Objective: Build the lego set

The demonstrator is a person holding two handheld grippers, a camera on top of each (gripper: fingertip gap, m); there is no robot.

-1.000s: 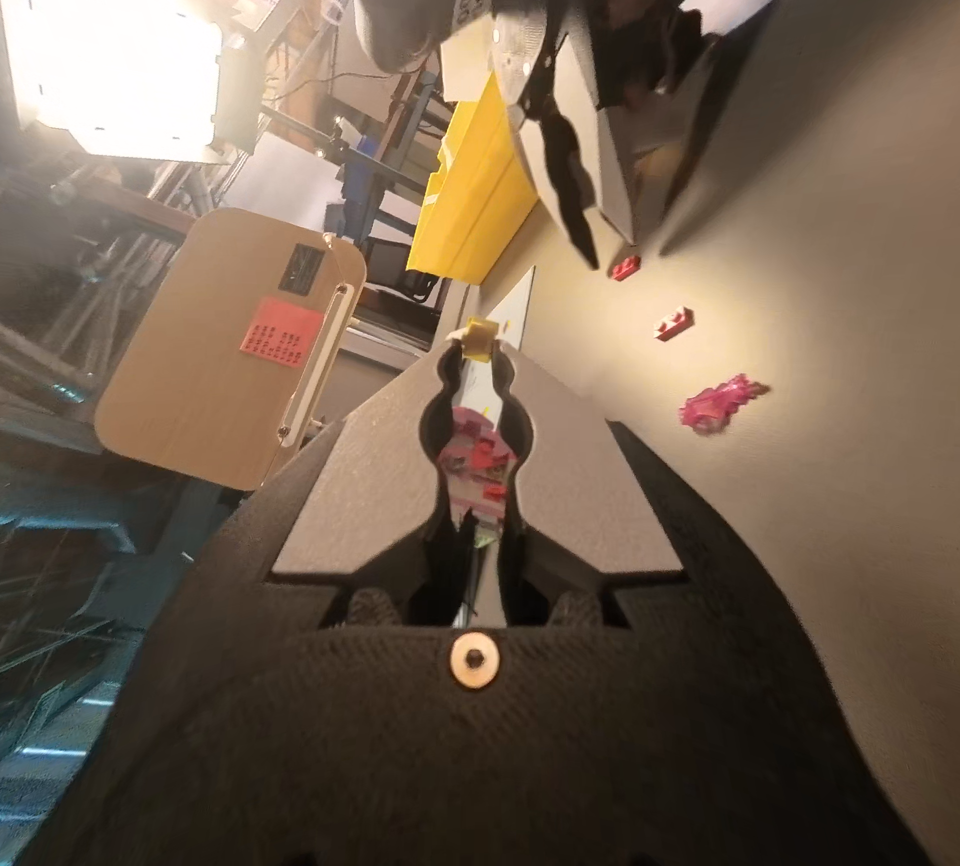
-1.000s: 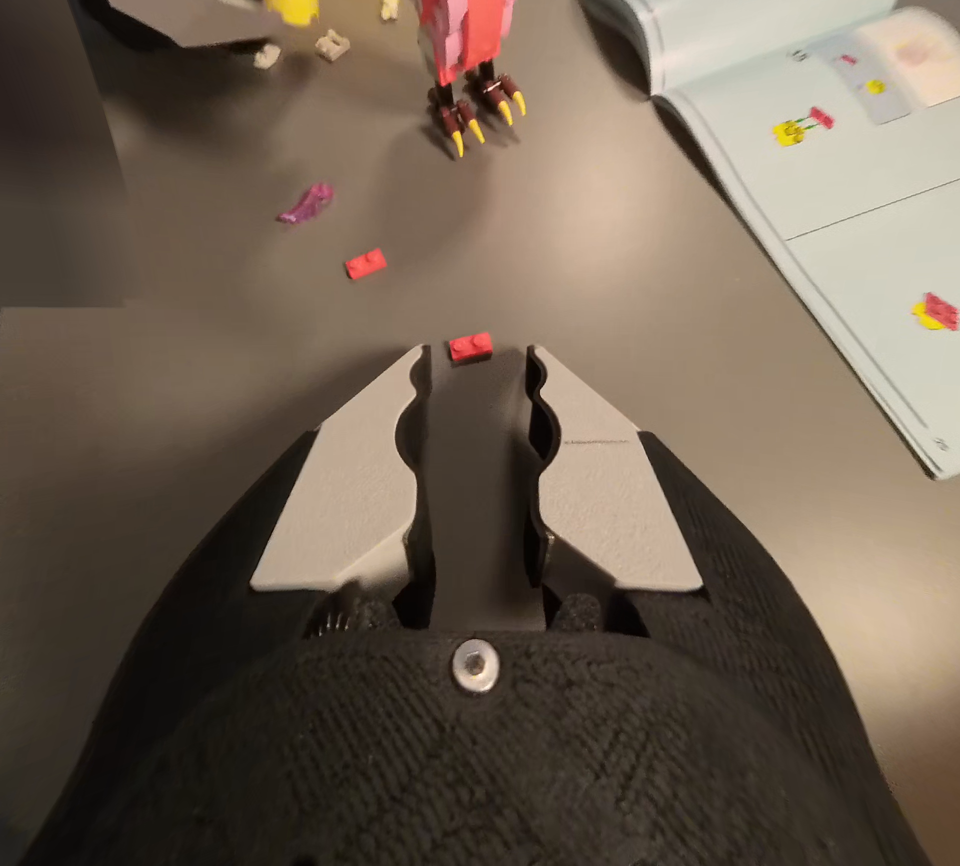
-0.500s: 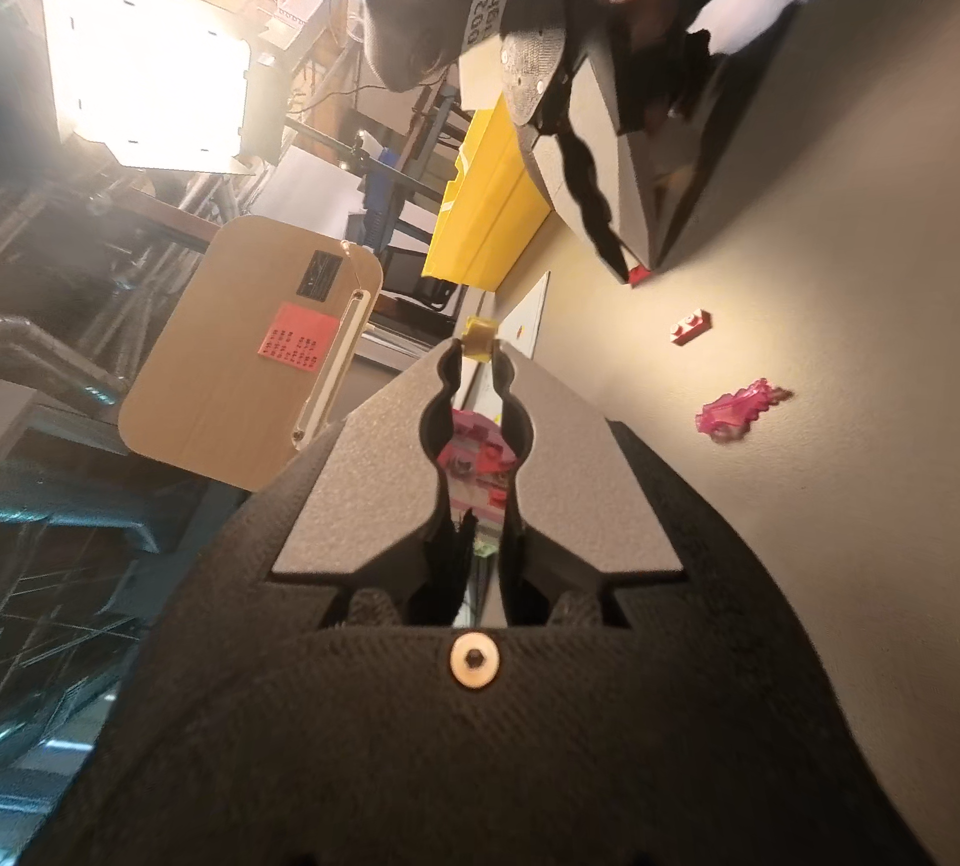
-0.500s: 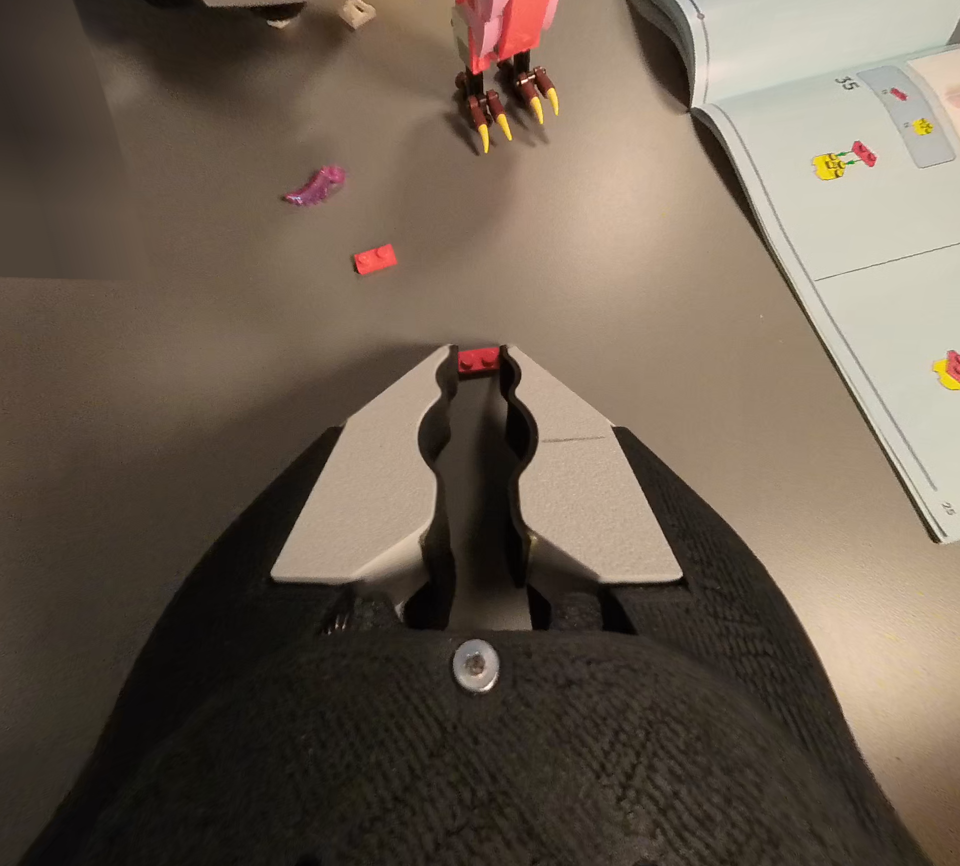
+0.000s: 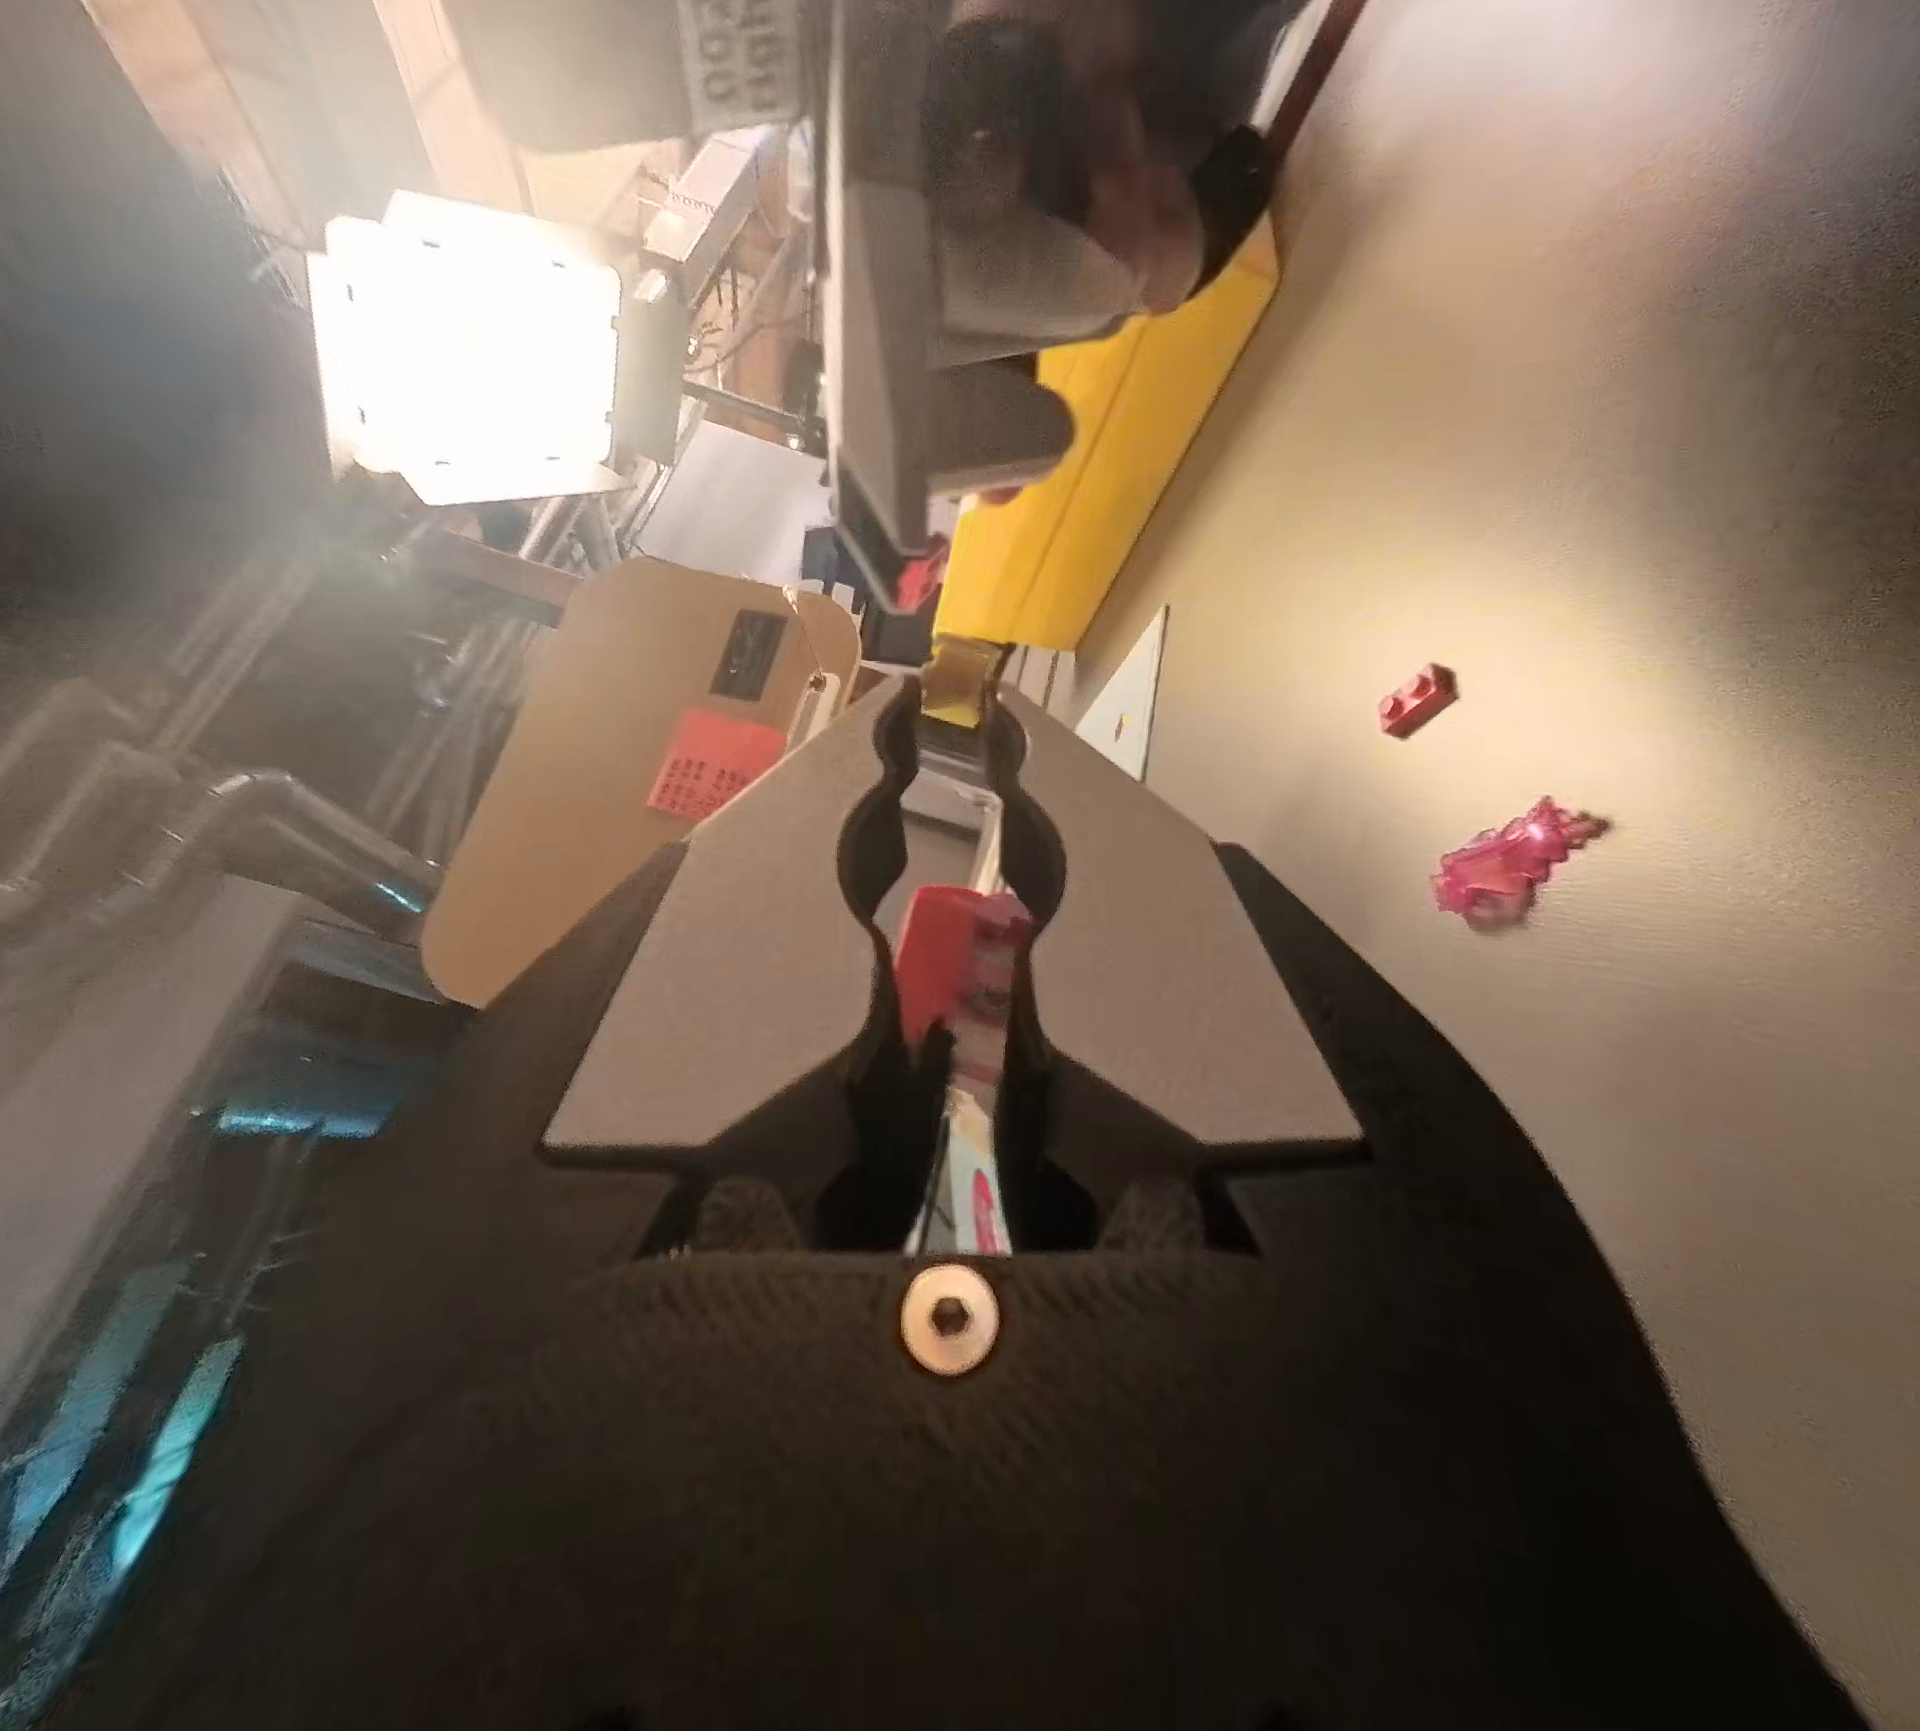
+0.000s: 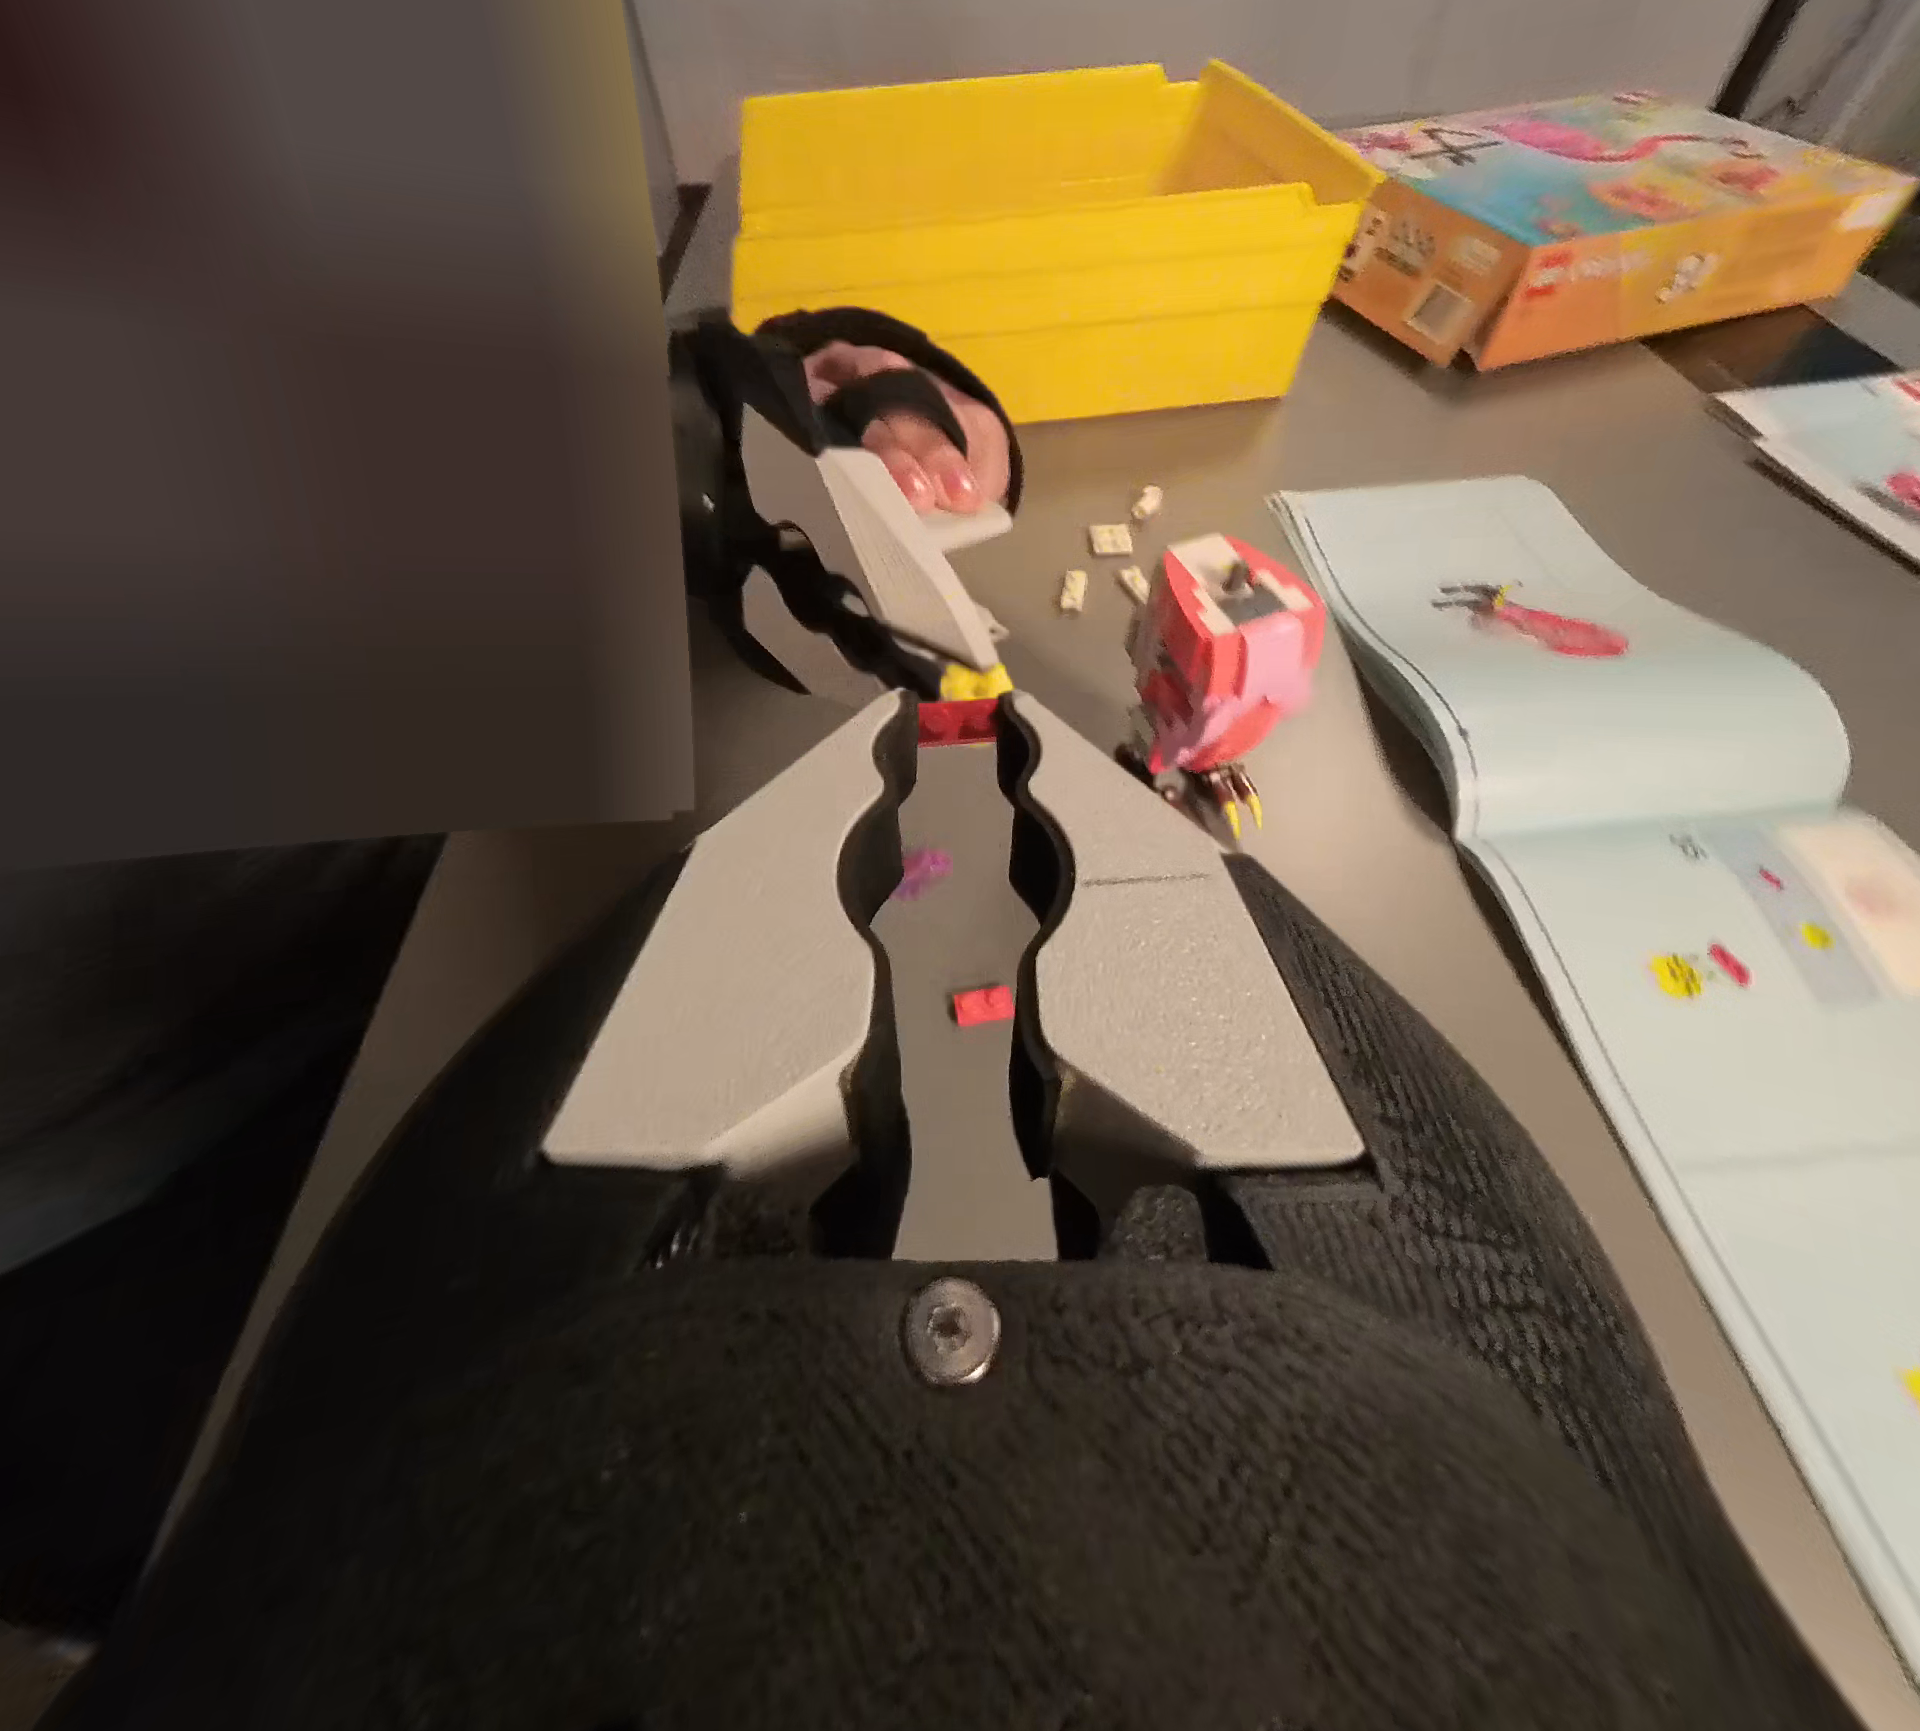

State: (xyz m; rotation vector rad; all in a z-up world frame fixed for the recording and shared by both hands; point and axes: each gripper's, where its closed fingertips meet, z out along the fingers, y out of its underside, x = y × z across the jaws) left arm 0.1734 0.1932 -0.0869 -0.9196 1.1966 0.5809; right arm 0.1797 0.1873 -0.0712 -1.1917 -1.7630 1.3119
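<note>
My left gripper [image 5: 958,702] is shut on a small yellow brick [image 5: 958,689], raised above the table. My right gripper [image 6: 958,723] is shut on a small red brick [image 6: 956,723], lifted off the table and held right against the yellow brick [image 6: 975,682] in the left gripper's tips. In the left wrist view the right gripper's fingers [image 5: 883,476] come in from above with the red brick [image 5: 920,578] at their tips, just above the yellow one. A red and pink brick bird model [image 6: 1221,653] stands on the grey table [image 6: 1351,434] to the right.
A second red brick [image 6: 982,1004] and a magenta piece [image 6: 925,871] lie on the table below my right gripper. Small white pieces [image 6: 1107,543], a yellow bin [image 6: 1039,247], an orange box [image 6: 1621,227] and an open instruction booklet [image 6: 1621,746] lie around. Less than 4 cm separates the two grippers' tips.
My right gripper closed on the red brick on the table, lifted it and carried it up to the yellow brick. My left gripper kept hold of the yellow brick.
</note>
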